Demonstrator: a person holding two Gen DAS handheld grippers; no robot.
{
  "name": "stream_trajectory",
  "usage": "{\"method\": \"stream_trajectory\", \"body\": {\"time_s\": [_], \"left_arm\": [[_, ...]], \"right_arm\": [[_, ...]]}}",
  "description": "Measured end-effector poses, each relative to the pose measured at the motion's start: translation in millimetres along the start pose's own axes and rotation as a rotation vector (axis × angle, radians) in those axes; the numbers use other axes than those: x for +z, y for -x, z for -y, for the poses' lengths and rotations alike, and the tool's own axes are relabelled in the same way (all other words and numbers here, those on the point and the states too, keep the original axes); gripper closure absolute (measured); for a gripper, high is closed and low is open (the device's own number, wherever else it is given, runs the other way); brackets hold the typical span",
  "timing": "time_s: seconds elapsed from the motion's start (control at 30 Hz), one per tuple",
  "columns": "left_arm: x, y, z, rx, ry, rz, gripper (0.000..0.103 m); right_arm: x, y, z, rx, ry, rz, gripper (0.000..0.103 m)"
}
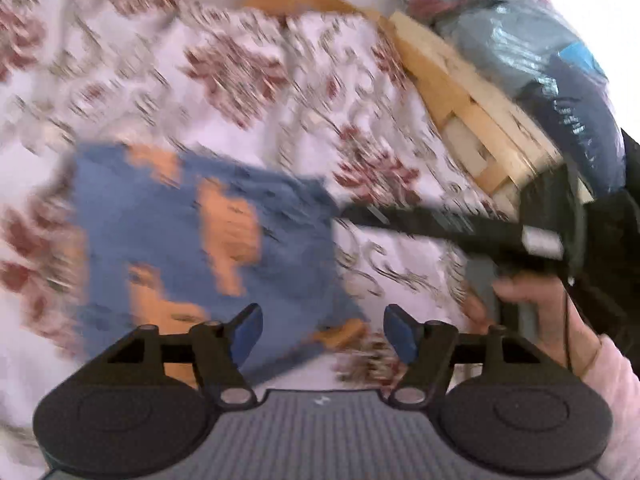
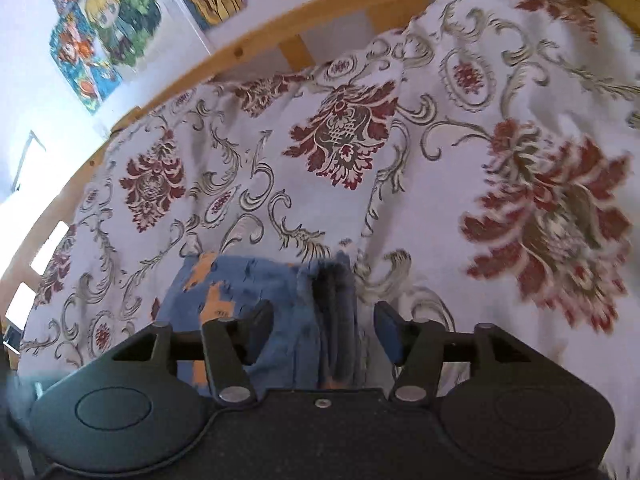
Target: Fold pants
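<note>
The pants (image 1: 168, 232) are blue with orange patches and lie folded into a rough square on the floral bedspread (image 1: 248, 64). This left wrist view is blurred by motion. My left gripper (image 1: 324, 330) hovers open over the pants' near edge with nothing between its fingers. My right gripper (image 1: 352, 213), held by a hand (image 1: 520, 296), reaches in from the right and its tip meets the pants' right edge. In the right wrist view the right gripper (image 2: 323, 324) is open, and the stacked folded edge of the pants (image 2: 336, 312) lies between its fingers.
A wooden bed frame (image 1: 460, 92) borders the bedspread on the right, with a heap of bags and striped cloth (image 1: 520, 40) behind it. A wooden rail (image 2: 240, 52) and wall posters (image 2: 100, 32) lie beyond the bed. Wide bedspread (image 2: 400, 200) stretches past the pants.
</note>
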State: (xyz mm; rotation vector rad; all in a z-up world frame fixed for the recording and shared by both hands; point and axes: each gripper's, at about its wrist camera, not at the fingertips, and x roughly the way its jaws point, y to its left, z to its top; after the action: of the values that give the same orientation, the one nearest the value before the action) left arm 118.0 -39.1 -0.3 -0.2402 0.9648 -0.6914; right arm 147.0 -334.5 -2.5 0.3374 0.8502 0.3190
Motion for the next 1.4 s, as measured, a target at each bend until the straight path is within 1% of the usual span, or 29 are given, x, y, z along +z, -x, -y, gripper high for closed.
{"method": "stream_trajectory", "body": {"time_s": [0.03, 0.07, 0.13, 0.2, 0.23, 0.3, 0.33, 0.37, 0.4, 0.43, 0.47, 0.5, 0.57, 0.6, 0.63, 0.7, 0.77, 0.8, 0.87, 0.9, 0.97, 1.03, 1.07, 1.13, 1.17, 1.2, 1.27, 1.33, 1.4], "left_arm": [[3, 9, -9, 0.045, -0.004, 0.025, 0.021], [7, 14, -17, 0.094, -0.003, 0.047, 0.018], [9, 16, -36, 0.201, 0.003, 0.085, 0.018], [5, 9, -57, 0.309, 0.064, 0.085, 0.019], [1, 6, -65, 0.335, 0.094, 0.083, 0.019], [-5, -1, -80, 0.347, 0.165, 0.054, 0.019], [-8, -4, -86, 0.340, 0.198, 0.051, 0.019], [-10, -6, -90, 0.337, 0.221, 0.052, 0.018], [-10, -9, -92, 0.341, 0.239, 0.049, 0.017], [-10, -11, -92, 0.344, 0.249, 0.047, 0.016], [-11, -12, -91, 0.354, 0.235, 0.049, 0.015], [-11, -12, -89, 0.369, 0.208, 0.047, 0.014], [-15, -16, -84, 0.418, 0.145, 0.036, 0.010], [-17, -16, -83, 0.425, 0.143, 0.033, 0.010], [-17, -14, -82, 0.431, 0.154, 0.030, 0.010], [-13, -3, -79, 0.463, 0.182, 0.030, 0.010], [-12, 15, -71, 0.513, 0.158, 0.076, 0.009], [-10, 21, -66, 0.535, 0.120, 0.120, 0.008], [-2, 27, -54, 0.573, 0.022, 0.241, 0.007], [5, 24, -49, 0.593, -0.020, 0.291, 0.006], [19, 10, -41, 0.586, -0.098, 0.327, 0.005], [27, -13, -43, 0.584, -0.169, 0.312, 0.006], [27, -24, -48, 0.598, -0.177, 0.291, 0.006], [23, -47, -67, 0.633, -0.150, 0.217, 0.007], [20, -53, -78, 0.629, -0.120, 0.188, 0.006], [15, -54, -90, 0.603, -0.086, 0.189, 0.005], [11, -47, -99, 0.564, -0.055, 0.201, 0.003], [15, -41, -96, 0.578, -0.058, 0.189, 0.003], [14, -29, -91, 0.599, -0.046, 0.188, 0.003]], "right_arm": [[-8, 6, -1, 0.003, 0.005, 0.005, 0.043], [-12, 9, -4, 0.008, 0.008, 0.004, 0.043], [-22, 9, -9, 0.017, 0.013, -0.011, 0.043], [-30, 0, -11, 0.000, 0.000, -0.010, 0.043], [-34, -6, -9, 0.011, -0.027, -0.003, 0.045], [-39, -16, -4, 0.025, -0.082, 0.011, 0.050], [-39, -20, -3, 0.012, -0.083, 0.008, 0.052], [-39, -23, -5, -0.006, -0.061, 0.002, 0.061], [-39, -25, -6, -0.020, -0.038, -0.001, 0.064], [-41, -25, -6, -0.024, -0.036, -0.002, 0.070], [-42, -22, -6, -0.024, -0.052, 0.004, 0.081], [-42, -18, -5, -0.024, -0.067, 0.008, 0.082], [-42, -8, -12, -0.047, -0.052, 0.016, 0.082], [-43, -7, -16, -0.060, -0.020, 0.015, 0.082], [-45, -10, -19, -0.072, 0.005, 0.008, 0.077], [-49, -13, -21, -0.095, 0.026, -0.009, 0.057], [-50, -5, -25, -0.132, 0.055, 0.018, 0.050], [-49, 3, -32, -0.171, 0.105, 0.062, 0.049], [-46, 13, -52, -0.250, 0.216, 0.170, 0.049], [-44, 14, -61, -0.253, 0.256, 0.214, 0.050], [-41, 4, -76, -0.219, 0.304, 0.245, 0.055], [-40, -19, -87, -0.197, 0.349, 0.219, 0.061], [-42, -30, -88, -0.202, 0.362, 0.202, 0.068], [-47, -49, -82, -0.236, 0.356, 0.149, 0.072], [-49, -54, -76, -0.247, 0.355, 0.127, 0.075], [-51, -57, -70, -0.255, 0.356, 0.114, 0.077], [-54, -57, -60, -0.264, 0.337, 0.118, 0.077], [-50, -48, -54, -0.270, 0.267, 0.128, 0.065], [-51, -33, -54, -0.247, 0.249, 0.161, 0.063]]}}
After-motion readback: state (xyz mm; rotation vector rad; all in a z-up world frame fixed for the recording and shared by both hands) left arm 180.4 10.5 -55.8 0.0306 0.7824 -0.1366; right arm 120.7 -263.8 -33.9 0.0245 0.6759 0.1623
